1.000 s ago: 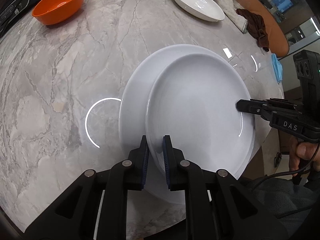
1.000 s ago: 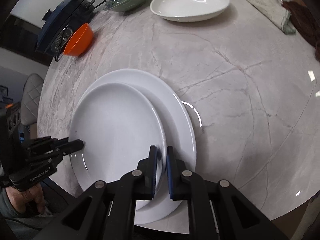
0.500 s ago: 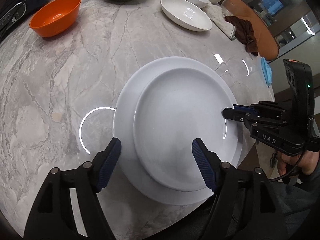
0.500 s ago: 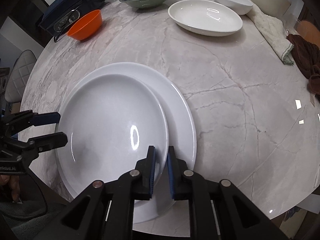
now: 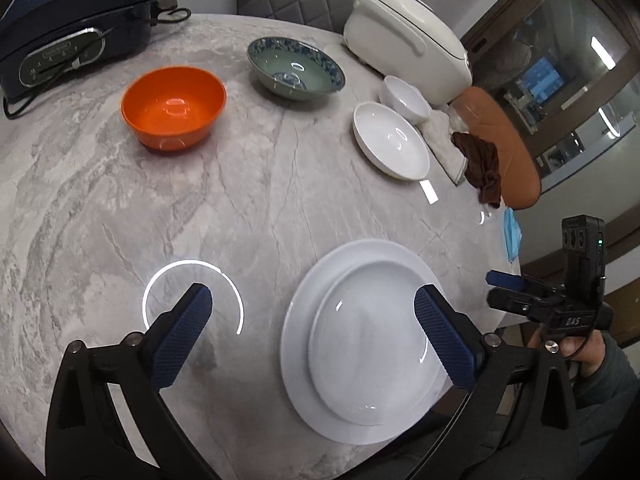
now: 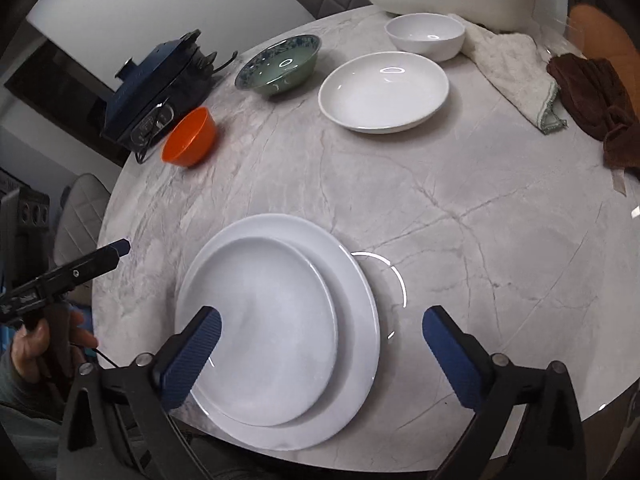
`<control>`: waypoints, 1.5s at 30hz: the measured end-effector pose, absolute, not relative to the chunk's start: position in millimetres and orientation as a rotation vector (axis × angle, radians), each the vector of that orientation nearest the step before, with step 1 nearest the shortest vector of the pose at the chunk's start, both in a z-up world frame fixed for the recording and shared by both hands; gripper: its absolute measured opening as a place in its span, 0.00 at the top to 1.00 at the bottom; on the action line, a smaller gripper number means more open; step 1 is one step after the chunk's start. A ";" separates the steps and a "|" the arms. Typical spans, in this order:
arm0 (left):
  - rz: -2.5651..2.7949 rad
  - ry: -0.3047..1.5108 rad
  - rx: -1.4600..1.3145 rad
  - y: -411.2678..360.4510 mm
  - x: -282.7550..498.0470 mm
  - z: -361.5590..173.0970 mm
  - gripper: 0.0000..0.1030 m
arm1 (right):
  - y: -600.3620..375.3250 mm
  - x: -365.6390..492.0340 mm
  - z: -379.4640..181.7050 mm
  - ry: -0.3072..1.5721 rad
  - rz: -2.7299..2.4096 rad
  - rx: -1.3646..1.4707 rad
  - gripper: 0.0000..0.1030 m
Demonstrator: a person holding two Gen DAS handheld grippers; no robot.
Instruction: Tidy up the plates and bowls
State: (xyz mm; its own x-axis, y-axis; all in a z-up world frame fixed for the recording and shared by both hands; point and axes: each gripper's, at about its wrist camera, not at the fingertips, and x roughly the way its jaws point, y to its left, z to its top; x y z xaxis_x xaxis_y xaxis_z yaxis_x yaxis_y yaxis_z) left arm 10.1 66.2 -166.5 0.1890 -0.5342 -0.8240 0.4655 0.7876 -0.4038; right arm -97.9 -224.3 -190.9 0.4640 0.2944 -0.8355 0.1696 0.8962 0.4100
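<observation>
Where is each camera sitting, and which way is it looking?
Left wrist: on the left claw, looking down at the stacked plates; the right claw and its hand show too.
Right wrist: on the right claw, above those plates; the left claw and hand show.
Both see the orange bowl.

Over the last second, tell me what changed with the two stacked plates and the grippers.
Both grippers let go: the left gripper and right gripper were clamped on the smaller plate's rim, their jaws have just been opening, and both now stand wide, raised and empty. The smaller plate settled flatter on the larger plate. The orange bowl and other dishes stayed put.
</observation>
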 end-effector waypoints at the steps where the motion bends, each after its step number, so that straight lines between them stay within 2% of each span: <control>1: -0.687 1.183 -0.051 65.2 15.9 -163.9 0.00 | -233.7 -97.3 -188.2 1.103 0.088 0.509 0.00; 8: -0.568 1.076 -0.092 59.7 48.2 -142.6 0.00 | -291.0 -82.7 -161.7 0.999 0.097 0.564 0.00; 14: -0.516 1.064 -0.128 15.0 78.4 -130.3 0.00 | -344.9 -37.6 -153.5 0.917 0.172 0.575 0.00; 18: -0.462 1.230 -0.065 -32.7 116.8 -156.1 0.00 | -378.3 0.9 -151.4 0.896 0.264 0.615 0.08; 30: -0.526 1.346 -0.019 -132.7 175.7 -223.9 0.02 | -412.4 76.2 -193.3 0.980 0.344 0.676 0.08; 31: -0.532 1.352 -0.015 -139.0 177.8 -228.5 0.02 | -415.7 79.4 -198.2 0.993 0.334 0.687 0.10; 33: -0.564 1.354 -0.016 -150.5 181.0 -234.7 0.02 | -420.6 86.1 -207.6 1.023 0.323 0.706 0.22; 34: -0.575 1.349 -0.004 -155.6 181.8 -236.9 0.02 | -422.2 89.6 -212.1 1.039 0.318 0.710 0.32; 35: -0.576 1.351 0.010 -160.4 183.3 -239.5 0.02 | -424.0 94.4 -216.7 1.055 0.318 0.714 0.36; 38: -0.585 1.362 0.005 -169.6 187.8 -246.6 0.03 | -421.9 103.4 -224.1 1.081 0.348 0.712 0.36; 40: -0.595 1.365 0.011 -176.0 189.9 -249.3 0.08 | -419.5 107.9 -228.9 1.101 0.361 0.708 0.36; 42: -0.604 1.378 0.014 -181.9 191.9 -253.2 0.27 | -419.3 111.0 -231.0 1.097 0.358 0.702 0.36; 45: -0.603 1.395 0.042 -191.1 192.5 -260.0 0.33 | -418.9 114.5 -232.1 1.098 0.363 0.678 0.36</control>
